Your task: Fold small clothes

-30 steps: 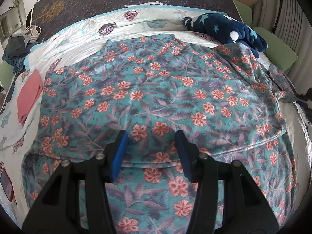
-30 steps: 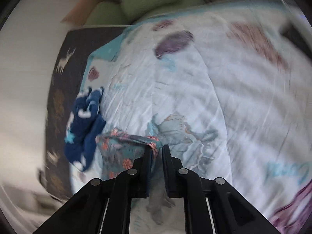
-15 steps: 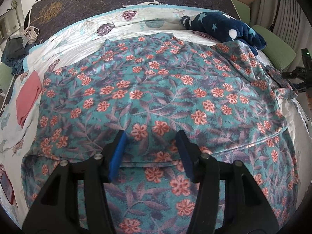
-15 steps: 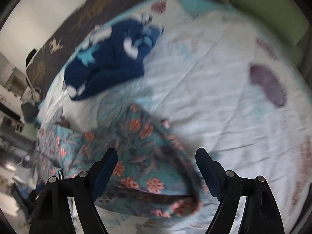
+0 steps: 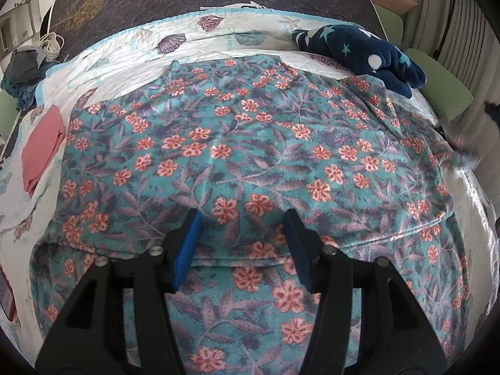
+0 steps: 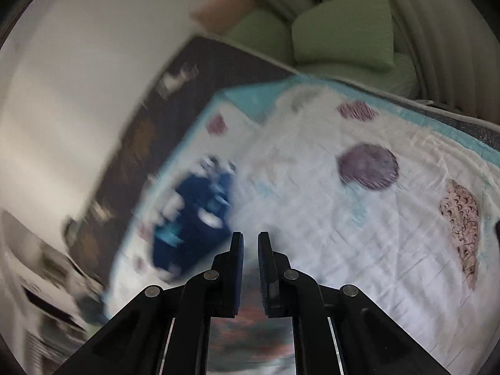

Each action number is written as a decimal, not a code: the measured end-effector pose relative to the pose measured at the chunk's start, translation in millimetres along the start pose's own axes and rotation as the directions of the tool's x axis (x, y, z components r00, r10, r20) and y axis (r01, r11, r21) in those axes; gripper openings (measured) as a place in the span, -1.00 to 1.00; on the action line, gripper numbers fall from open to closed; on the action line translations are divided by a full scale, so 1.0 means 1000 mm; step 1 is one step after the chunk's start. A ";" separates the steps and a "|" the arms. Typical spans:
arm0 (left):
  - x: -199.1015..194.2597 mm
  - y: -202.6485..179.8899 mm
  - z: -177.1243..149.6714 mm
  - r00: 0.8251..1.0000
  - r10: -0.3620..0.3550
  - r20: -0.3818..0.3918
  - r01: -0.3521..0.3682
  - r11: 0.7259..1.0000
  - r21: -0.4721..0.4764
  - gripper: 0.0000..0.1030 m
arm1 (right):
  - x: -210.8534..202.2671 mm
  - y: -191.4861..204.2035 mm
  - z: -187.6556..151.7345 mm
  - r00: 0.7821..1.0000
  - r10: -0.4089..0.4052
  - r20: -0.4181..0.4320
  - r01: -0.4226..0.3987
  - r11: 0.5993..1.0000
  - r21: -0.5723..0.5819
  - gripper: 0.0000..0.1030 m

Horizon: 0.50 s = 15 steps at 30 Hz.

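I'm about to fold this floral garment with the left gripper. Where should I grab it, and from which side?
Grip the floral garment at its hem edge, the fold line running across just below the open left gripper. Come from the near side, sliding one finger under the lip, since the rest lies flat.

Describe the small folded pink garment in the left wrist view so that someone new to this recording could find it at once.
Start from the large teal fleece garment with coral flowers spread across the white shell-print quilt. Go to its left edge, where the small folded pink garment lies on the quilt. It is the only plain, unpatterned piece there, unlike the navy star-print plush item at the far right.
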State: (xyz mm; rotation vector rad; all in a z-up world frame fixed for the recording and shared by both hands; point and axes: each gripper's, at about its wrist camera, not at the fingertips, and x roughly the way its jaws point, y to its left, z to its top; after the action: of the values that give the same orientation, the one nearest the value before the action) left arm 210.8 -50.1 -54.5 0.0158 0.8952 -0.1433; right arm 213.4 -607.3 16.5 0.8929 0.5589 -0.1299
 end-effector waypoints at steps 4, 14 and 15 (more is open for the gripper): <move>-0.003 0.004 0.000 1.000 -0.018 -0.001 0.018 1.000 -0.025 0.09 | -0.013 0.053 -0.007 0.997 0.063 -0.037 -0.068 0.986 -0.151 -0.83; -0.006 0.007 -0.005 1.000 -0.019 -0.007 0.019 1.000 0.002 0.09 | 0.081 -0.035 -0.026 0.906 -0.320 -0.276 0.251 0.933 -0.259 0.76; -0.005 0.007 -0.004 1.000 -0.017 -0.008 0.017 1.000 0.004 0.09 | 0.091 -0.049 -0.029 0.898 -0.287 -0.334 0.225 0.951 -0.212 0.72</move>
State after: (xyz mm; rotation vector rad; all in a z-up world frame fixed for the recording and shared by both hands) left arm 205.4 -42.3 -53.3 0.0125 0.9029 -0.1614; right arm 262.9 -604.6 -78.8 0.6753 1.0198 -0.1565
